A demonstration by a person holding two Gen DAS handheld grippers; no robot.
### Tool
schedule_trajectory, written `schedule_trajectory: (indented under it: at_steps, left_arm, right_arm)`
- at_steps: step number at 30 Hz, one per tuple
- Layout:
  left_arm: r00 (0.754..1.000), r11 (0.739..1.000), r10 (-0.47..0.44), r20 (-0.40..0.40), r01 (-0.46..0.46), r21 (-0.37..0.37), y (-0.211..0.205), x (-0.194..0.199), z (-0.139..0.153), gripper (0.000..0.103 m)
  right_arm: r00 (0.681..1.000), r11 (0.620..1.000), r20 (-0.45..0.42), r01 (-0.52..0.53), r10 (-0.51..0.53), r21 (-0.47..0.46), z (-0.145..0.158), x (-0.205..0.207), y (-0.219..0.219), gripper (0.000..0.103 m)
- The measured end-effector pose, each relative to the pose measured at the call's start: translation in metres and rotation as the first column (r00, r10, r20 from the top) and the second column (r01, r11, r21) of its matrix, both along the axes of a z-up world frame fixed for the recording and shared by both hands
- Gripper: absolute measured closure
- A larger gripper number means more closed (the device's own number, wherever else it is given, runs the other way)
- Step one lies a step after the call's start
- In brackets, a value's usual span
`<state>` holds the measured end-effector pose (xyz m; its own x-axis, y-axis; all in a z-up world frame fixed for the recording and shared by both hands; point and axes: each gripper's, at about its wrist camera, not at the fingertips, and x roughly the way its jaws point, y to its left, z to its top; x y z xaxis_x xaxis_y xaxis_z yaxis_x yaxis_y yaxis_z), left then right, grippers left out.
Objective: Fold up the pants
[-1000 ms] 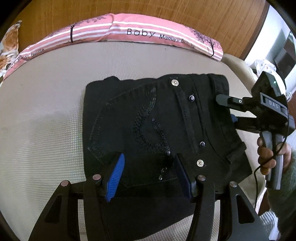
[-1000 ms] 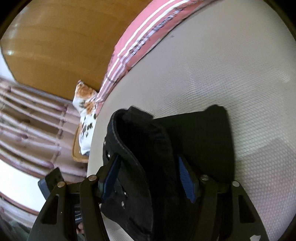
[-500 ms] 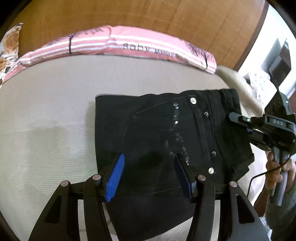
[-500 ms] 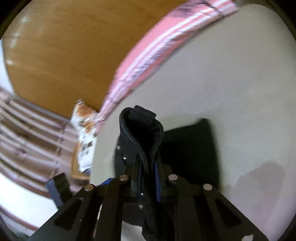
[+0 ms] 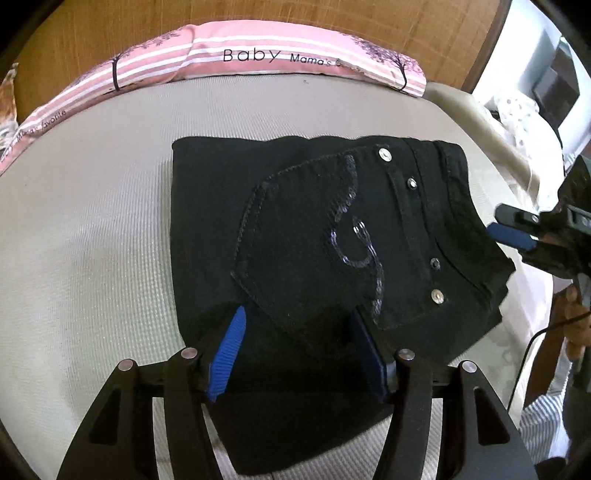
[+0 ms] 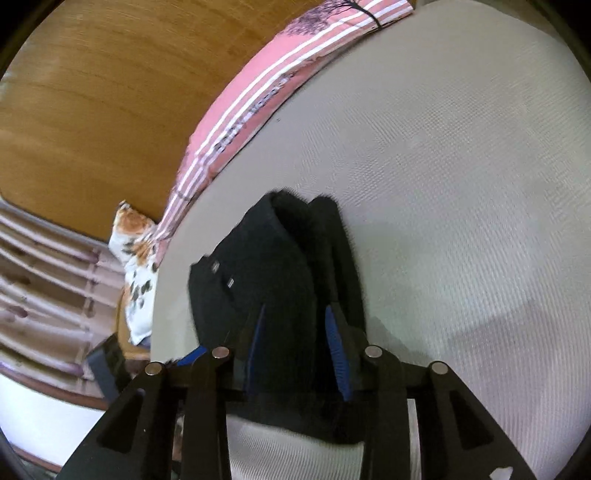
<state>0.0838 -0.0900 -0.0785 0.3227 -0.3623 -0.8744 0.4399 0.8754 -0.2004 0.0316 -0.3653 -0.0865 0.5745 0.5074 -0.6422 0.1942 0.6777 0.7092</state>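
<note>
Left wrist view: folded black denim pants (image 5: 332, 258) lie on the beige textured mattress (image 5: 92, 240), directly ahead of the left gripper (image 5: 297, 343) and running under its spread fingers. Bare mattress lies left of this gripper. Pink striped pillow (image 5: 229, 55) sits beyond the pants, against the wooden headboard (image 5: 295, 14) behind it. Right gripper (image 5: 517, 230) is at the pants' right edge. Right wrist view: waistband end sits between the right gripper's (image 6: 295, 343) fingers; mattress extends ahead and right.

A beige woven bed mat (image 5: 92, 240) covers the bed. A pink striped pillow (image 5: 258, 55) lies along its far edge against a wooden headboard (image 5: 332, 18); a floral cushion (image 6: 136, 266) sits at one corner.
</note>
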Motion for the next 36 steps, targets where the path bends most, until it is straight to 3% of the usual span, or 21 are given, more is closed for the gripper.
schedule_trajectory:
  at_steps: [5,8,12,15,19,27,32,36]
  left_arm:
    - [1.0,1.0,-0.006,0.002,0.006,-0.001,0.004,-0.013,0.001,0.043]
    - [1.0,1.0,-0.003,0.002,0.003,0.001,0.007,-0.016,0.001,0.043]
    - [1.0,1.0,0.001,-0.003,-0.002,-0.013,0.01,-0.017,0.004,0.043]
    - [1.0,1.0,0.002,-0.006,-0.003,-0.027,0.015,-0.019,0.006,0.043]
    - [1.0,1.0,-0.011,-0.011,0.011,0.002,0.015,-0.02,-0.003,0.043]
    - [0.999,0.998,-0.02,0.041,0.017,0.065,0.007,-0.025,-0.008,0.043]
    - [0.999,0.998,-0.011,0.048,0.008,0.068,0.007,-0.026,-0.008,0.042]
    - [0.998,0.997,-0.003,0.06,-0.002,0.075,0.007,-0.028,-0.009,0.041]
  right_arm:
    - [0.999,0.999,-0.026,-0.035,0.035,0.012,-0.007,-0.015,0.011,0.071]
    - [0.999,0.999,-0.022,-0.025,0.024,-0.042,-0.008,-0.02,0.018,0.088]
    - [0.999,0.999,0.033,-0.008,0.009,-0.052,0.008,-0.037,0.017,0.093]
    - [0.999,0.998,0.046,0.002,0.001,-0.07,0.015,-0.05,0.018,0.094]
    - [1.0,0.984,-0.02,-0.011,0.008,-0.178,-0.006,-0.051,0.026,0.094]
    - [1.0,0.985,-0.03,-0.003,-0.002,-0.17,-0.016,-0.046,0.022,0.093]
    - [0.999,0.988,-0.036,0.017,-0.022,-0.15,-0.018,-0.049,0.021,0.092]
    - [0.999,0.987,-0.043,0.024,-0.031,-0.159,-0.015,-0.051,0.025,0.085]
